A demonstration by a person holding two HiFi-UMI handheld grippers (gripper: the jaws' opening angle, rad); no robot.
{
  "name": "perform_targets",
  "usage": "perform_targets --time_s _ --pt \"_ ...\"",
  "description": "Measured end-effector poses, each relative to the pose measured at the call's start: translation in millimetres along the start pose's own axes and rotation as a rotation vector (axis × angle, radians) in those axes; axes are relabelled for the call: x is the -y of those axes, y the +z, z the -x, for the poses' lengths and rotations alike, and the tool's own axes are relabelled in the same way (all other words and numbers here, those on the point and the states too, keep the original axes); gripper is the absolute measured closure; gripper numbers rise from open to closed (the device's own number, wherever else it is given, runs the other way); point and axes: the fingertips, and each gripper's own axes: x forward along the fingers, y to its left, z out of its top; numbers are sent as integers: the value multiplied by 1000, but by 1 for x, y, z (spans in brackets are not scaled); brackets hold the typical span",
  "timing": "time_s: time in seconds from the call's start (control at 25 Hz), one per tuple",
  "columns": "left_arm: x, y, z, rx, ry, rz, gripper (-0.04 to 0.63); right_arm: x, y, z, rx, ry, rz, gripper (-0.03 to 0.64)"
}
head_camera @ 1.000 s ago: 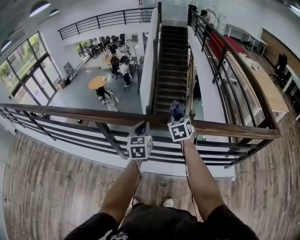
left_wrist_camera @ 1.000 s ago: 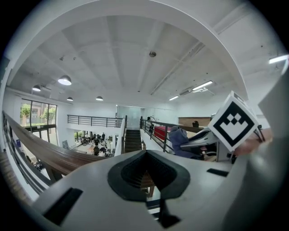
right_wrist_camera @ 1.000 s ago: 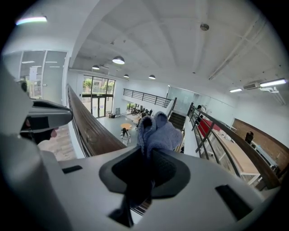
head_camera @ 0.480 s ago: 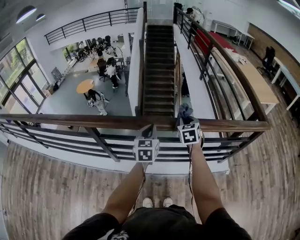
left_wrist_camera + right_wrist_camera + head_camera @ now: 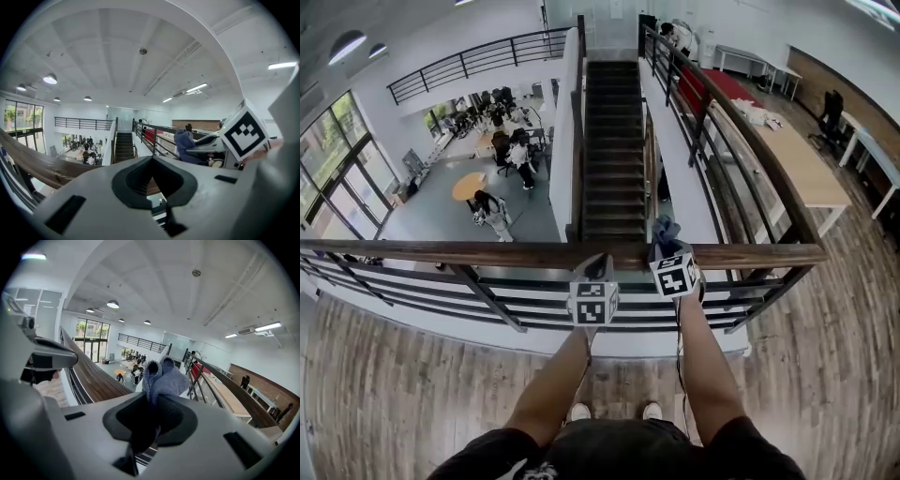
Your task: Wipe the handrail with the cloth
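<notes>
The brown wooden handrail (image 5: 487, 253) runs across the head view above black metal bars. My right gripper (image 5: 667, 246) is shut on a blue-grey cloth (image 5: 663, 231), which rests on the rail's top just right of the stairs. In the right gripper view the cloth (image 5: 162, 378) bunches up out of the shut right gripper (image 5: 152, 405), with the handrail (image 5: 91, 377) stretching away to the left. My left gripper (image 5: 598, 270) hangs at the rail beside it, shut and empty. The left gripper view shows that left gripper (image 5: 152, 160) shut, the handrail (image 5: 44, 165) at left and the cloth (image 5: 185, 145) at right.
Beyond the rail a dark staircase (image 5: 614, 141) drops to a lower floor (image 5: 469, 187) with people and tables. A second railing (image 5: 741, 141) and a long wooden table (image 5: 797, 159) run along the right. I stand on wood-plank flooring (image 5: 384, 384), shoes (image 5: 652, 411) near the rail's foot.
Both grippers have shifted to the right along the handrail, the cloth still in the right one. My head view has swung slightly left.
</notes>
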Motion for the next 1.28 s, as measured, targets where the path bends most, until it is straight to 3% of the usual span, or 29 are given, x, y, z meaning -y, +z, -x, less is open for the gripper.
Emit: perform_targets --time_s 0.52,0.72,1.04,1.28 --pt "181 11 -62 8 -62 -36 592 157 -75 46 13 -51 18 549" --pt "230 14 -84 18 -77 -61 592 219 -105 59 -13 -76 15 549" --pt "321 8 -123 -8 -230 -75 592 324 -160 80 -45 -182 -24 549" --pt "388 19 -149 -8 -334 -99 592 378 -188 88 -87 -232 -55 549"
